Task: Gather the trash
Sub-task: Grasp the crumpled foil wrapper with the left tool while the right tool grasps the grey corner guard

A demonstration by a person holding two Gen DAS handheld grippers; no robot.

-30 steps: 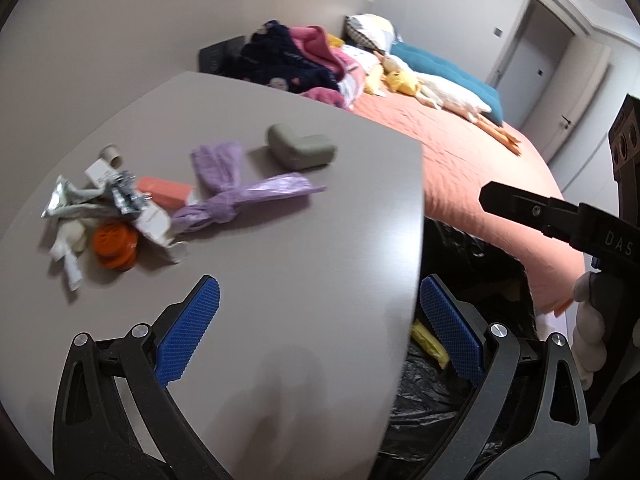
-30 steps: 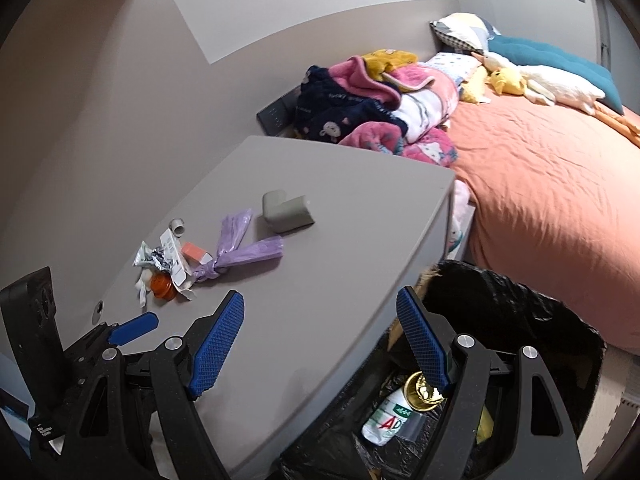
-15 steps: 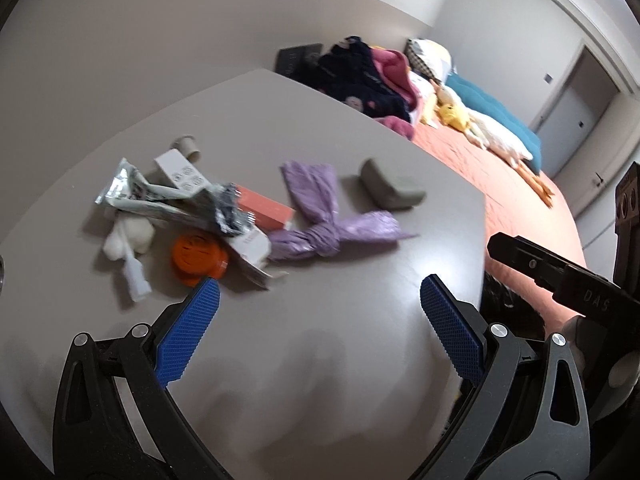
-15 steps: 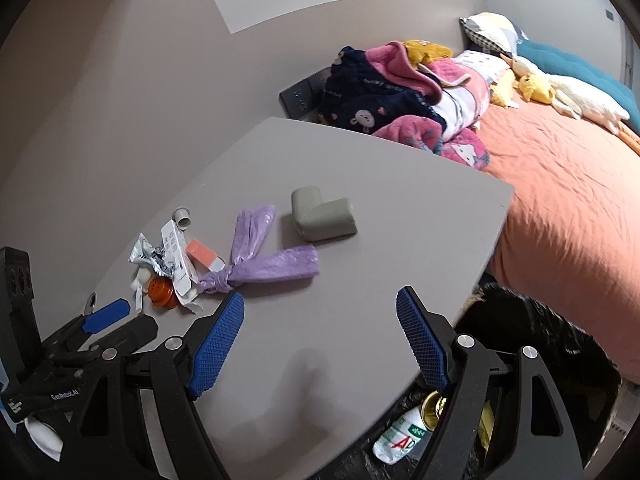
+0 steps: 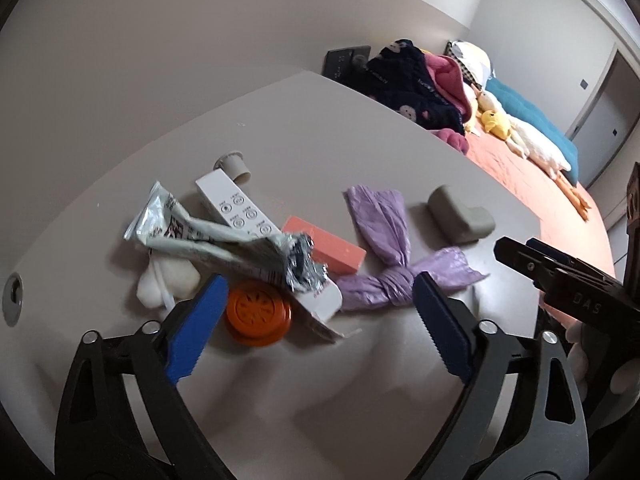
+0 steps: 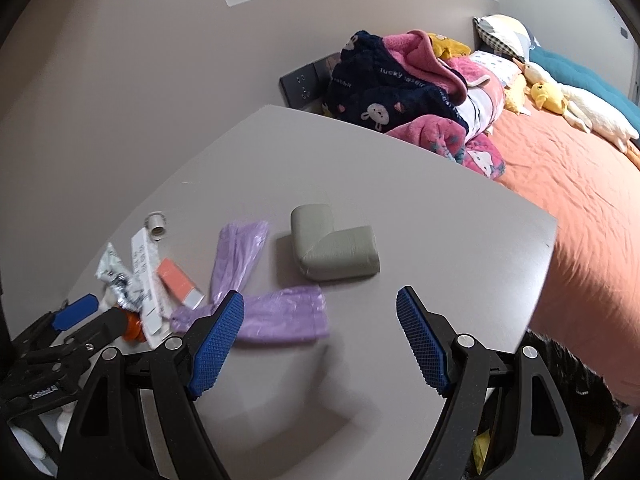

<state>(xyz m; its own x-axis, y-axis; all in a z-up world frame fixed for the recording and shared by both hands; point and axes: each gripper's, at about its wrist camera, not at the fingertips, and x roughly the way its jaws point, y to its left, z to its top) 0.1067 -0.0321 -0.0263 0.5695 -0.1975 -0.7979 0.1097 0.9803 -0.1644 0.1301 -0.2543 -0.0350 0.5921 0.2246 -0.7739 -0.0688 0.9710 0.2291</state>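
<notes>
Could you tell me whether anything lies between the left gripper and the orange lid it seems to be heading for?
Nothing visible blocks it. The left gripper is open just in front of the orange lid, with bare table beneath. A white carton and crumpled wrapper crowd the lid's far side.

Grey table (image 6: 420, 216) set against a plain pale wall (image 5: 168, 40). Bed with orange cover (image 6: 572, 184) just beyond the table's far edge; heap of pink and navy blankets (image 6: 404, 92), teal pillow (image 5: 532, 120), duck plush (image 6: 580, 104). Closed door (image 5: 604, 116) far right. Soft, even light.
</notes>
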